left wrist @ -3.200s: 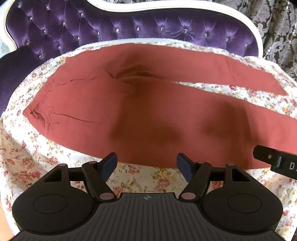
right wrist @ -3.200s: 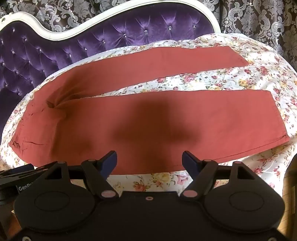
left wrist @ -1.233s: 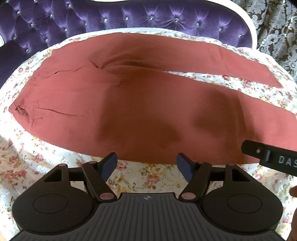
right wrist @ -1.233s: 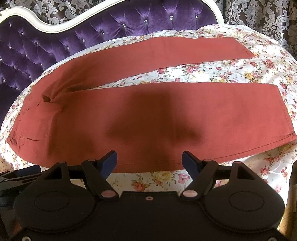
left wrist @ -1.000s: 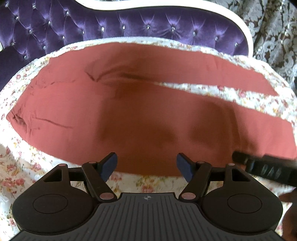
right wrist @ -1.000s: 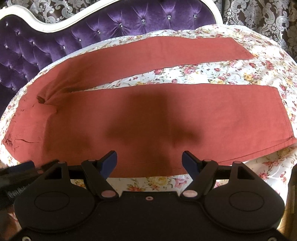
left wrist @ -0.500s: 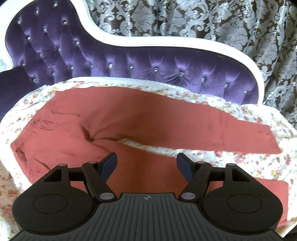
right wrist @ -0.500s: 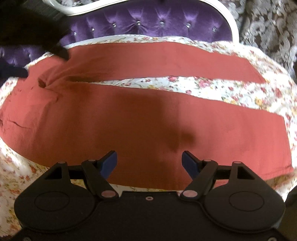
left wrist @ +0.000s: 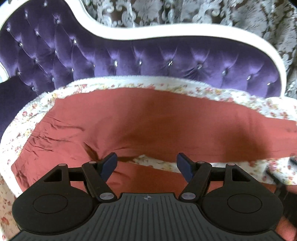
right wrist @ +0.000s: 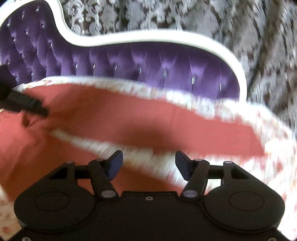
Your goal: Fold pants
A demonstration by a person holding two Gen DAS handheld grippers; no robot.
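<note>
Rust-red pants (left wrist: 141, 120) lie spread flat on a floral sheet (left wrist: 157, 163), waist to the left, legs running right with a gap between them. My left gripper (left wrist: 146, 164) is open and empty, above the crotch where the legs split. My right gripper (right wrist: 148, 164) is open and empty over the gap between the legs; the far leg (right wrist: 167, 122) lies just ahead of it. The right wrist view is blurred by motion. The left gripper's tip (right wrist: 27, 104) shows at the left of that view.
A purple tufted sofa back (left wrist: 148, 61) with a white frame (left wrist: 185, 35) rises behind the sheet. A grey patterned curtain (left wrist: 204, 13) hangs behind it. The sheet's far edge (left wrist: 167, 83) meets the sofa back.
Both grippers have moved forward from the near leg's front edge to over the gap between the legs, and tilted up. Both stay open. The pants have not moved.
</note>
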